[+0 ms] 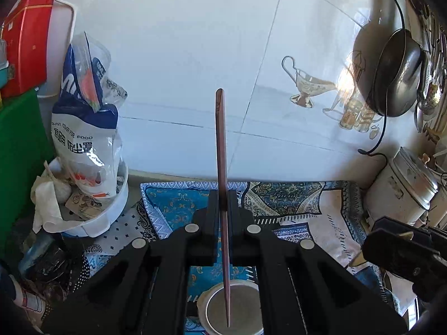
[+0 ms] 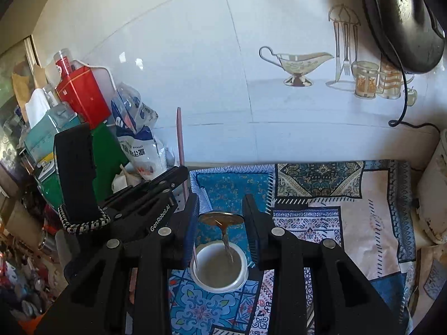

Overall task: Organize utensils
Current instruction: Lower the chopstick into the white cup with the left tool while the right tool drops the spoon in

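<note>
A chopstick (image 1: 222, 178) is pinched upright in the left claw (image 1: 222, 217), its tip inside the white cup (image 2: 219, 268). The right claw (image 2: 222, 217) is held open, empty, around the spoon (image 2: 223, 222) standing in that cup. The chopstick should be released only once lowered straight, clear of the spoon.

Glossy wooden chopstick (image 1: 222, 167); shiny metal spoon (image 2: 222, 219); smooth white cup (image 2: 219, 268); patterned cloth (image 2: 349, 209).

Chopstick (image 1: 222, 167) mid-length hidden between left gripper (image 1: 222, 195) fingers. Cup (image 1: 234, 307) bottom cut by frame edge. Spoon (image 2: 222, 220) handle blurred inside cup. Left-side clutter (image 2: 19, 273) indistinct.
</note>
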Motion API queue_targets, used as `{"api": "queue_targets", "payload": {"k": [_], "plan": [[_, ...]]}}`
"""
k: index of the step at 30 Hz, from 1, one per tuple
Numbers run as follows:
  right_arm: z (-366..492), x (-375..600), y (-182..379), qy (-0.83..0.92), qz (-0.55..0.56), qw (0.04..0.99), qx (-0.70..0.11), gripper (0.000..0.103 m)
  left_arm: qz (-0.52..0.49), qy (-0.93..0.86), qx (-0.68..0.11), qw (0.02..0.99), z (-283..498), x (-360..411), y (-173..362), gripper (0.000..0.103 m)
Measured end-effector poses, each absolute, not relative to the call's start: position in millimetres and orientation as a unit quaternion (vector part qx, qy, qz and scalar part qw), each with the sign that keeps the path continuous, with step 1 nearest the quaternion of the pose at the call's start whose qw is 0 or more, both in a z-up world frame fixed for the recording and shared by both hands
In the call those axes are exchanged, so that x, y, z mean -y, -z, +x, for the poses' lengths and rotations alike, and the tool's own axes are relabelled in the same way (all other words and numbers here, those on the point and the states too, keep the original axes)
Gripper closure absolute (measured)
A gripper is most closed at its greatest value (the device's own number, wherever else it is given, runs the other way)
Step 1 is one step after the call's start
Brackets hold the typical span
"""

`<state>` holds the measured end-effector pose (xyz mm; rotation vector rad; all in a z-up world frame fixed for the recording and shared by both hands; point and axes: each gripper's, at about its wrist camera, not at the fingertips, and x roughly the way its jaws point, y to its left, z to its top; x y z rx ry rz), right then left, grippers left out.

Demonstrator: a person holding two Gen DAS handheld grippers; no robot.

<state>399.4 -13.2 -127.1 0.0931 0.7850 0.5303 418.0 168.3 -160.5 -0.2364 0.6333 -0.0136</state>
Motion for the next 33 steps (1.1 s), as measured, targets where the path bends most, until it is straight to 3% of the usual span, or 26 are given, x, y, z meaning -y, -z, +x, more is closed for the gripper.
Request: {"api": "queue_targets", "payload": {"k": [18,33], "plan": [[420,5,187,-0.232,0.045,0.85,-0.471,0.073,-0.14,0.024,-0.392,0.909,421,-176,219,0.1],[403,26,165,-0.237,0.03,0.86,-0.451,0.07,-0.095,0.023,-0.406,0.908,388,-156,193,0.1]]}}
